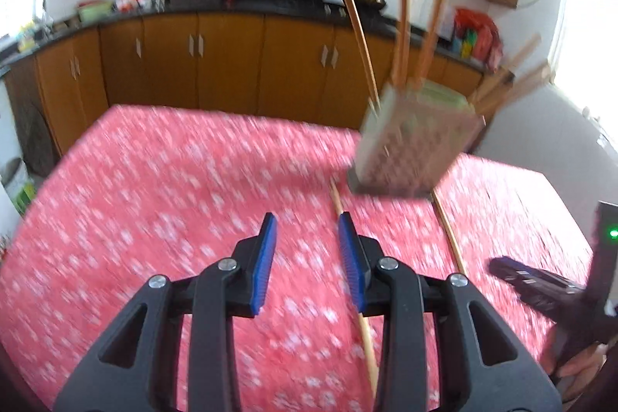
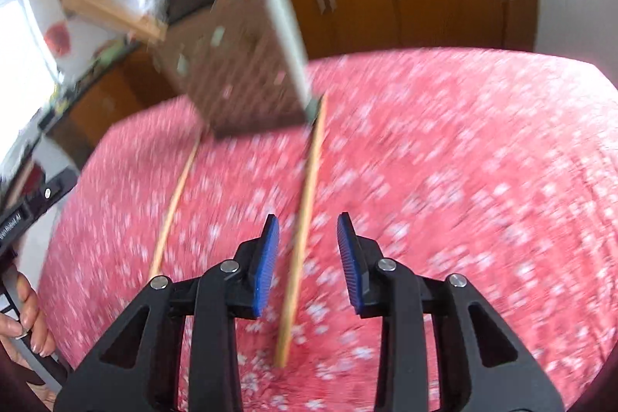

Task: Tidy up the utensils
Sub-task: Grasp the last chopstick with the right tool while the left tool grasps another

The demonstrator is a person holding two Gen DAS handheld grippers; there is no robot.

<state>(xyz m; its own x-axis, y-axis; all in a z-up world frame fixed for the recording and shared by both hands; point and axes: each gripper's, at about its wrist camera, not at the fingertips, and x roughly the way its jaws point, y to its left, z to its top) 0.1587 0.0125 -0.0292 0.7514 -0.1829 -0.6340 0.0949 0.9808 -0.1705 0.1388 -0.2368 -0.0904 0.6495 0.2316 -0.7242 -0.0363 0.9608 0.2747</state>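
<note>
Left wrist view, blurred. Left gripper [image 1: 307,232] over the red flowered tablecloth [image 1: 154,188], jaws apart, nothing between the pads. One chopstick [image 1: 365,331] lies on the cloth, running from the holder [image 1: 413,149] toward the camera and passing under the right-hand finger. A second chopstick [image 1: 450,238] lies right of it, also starting at the holder. The holder stands near the far edge of the cloth, with more sticks upright in it. Left of the holder the cloth is bare out to its far and left edges. Right gripper [image 1: 498,263] enters low right of the holder; its state cannot be told here.

Right wrist view, blurred. Right gripper [image 2: 308,230] has jaws apart; a chopstick [image 2: 303,230] lies on the cloth [image 2: 483,180] in the gap, pads not pressing it. The other chopstick [image 2: 174,207] lies left of it. Both lead to the holder [image 2: 247,64]. Right of the holder the cloth is bare to its far edge. A hand [image 2: 27,311] shows at lower left.
</note>
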